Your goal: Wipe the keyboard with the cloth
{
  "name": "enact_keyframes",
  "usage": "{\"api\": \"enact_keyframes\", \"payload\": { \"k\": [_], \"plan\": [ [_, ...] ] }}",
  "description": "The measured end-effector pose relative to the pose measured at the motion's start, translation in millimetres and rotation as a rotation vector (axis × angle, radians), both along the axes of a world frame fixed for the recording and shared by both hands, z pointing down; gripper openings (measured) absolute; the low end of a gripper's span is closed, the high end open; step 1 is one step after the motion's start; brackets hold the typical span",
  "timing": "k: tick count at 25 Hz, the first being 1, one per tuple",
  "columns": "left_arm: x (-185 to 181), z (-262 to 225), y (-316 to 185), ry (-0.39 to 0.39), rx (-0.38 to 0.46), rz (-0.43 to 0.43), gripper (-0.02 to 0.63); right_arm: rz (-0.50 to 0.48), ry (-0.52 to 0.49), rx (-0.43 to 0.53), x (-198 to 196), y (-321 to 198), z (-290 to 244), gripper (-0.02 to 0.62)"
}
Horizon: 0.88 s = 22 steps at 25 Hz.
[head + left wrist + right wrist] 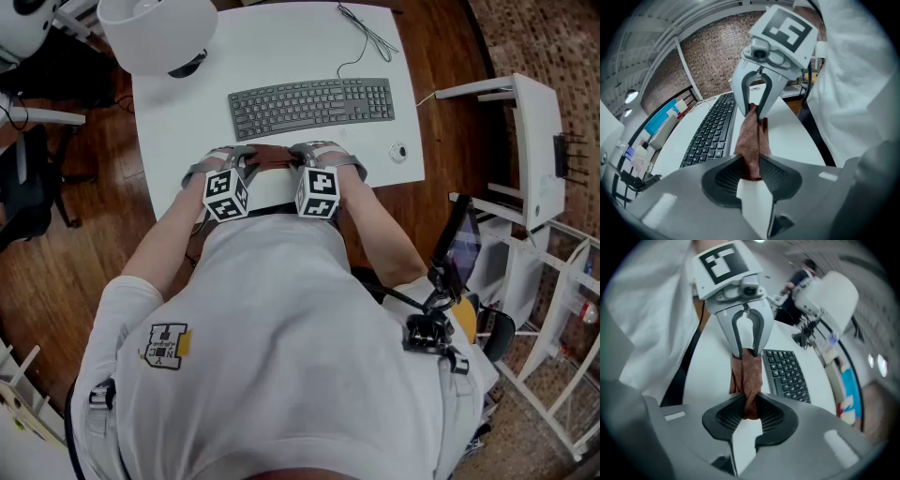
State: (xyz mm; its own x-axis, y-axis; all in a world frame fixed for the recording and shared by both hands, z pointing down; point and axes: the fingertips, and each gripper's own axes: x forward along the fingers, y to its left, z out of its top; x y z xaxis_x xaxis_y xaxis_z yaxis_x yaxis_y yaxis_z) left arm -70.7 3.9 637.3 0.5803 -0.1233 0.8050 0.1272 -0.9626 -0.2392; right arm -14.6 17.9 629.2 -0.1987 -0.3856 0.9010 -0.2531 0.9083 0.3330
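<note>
There was one dark grey keyboard (312, 106) on one white table (187, 112). There was one brown cloth (272, 159). There were two grippers, the left gripper (750, 168) and the right gripper (749, 411). Each bore one marker cube, making two cubes in all: the left cube (226, 194) and the right cube (318, 192). One thin dark cable (366, 37) and one small round object (398, 151) were also on the table. One large white dome-shaped object (155, 33) was at the table's far corner. One person in a white shirt (281, 356) filled the foreground. One white shelf unit (534, 141) stood to the right.
</note>
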Motion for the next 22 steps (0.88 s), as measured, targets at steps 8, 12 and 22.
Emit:
{"api": "enact_keyframes", "payload": {
  "k": [8, 12, 22],
  "plan": [
    [29, 7, 11, -0.042, 0.162, -0.155, 0.087, -0.221, -0.029, 0.098, 30, 16, 12, 0.151],
    [26, 4, 11, -0.056, 0.205, -0.196, 0.083, -0.116, -0.276, -0.119, 21, 5, -23, 0.232],
    [17, 7, 19, -0.058, 0.324, -0.118, 0.075, -0.109, -0.194, -0.377, -17, -8, 16, 0.223]
  ]
}}
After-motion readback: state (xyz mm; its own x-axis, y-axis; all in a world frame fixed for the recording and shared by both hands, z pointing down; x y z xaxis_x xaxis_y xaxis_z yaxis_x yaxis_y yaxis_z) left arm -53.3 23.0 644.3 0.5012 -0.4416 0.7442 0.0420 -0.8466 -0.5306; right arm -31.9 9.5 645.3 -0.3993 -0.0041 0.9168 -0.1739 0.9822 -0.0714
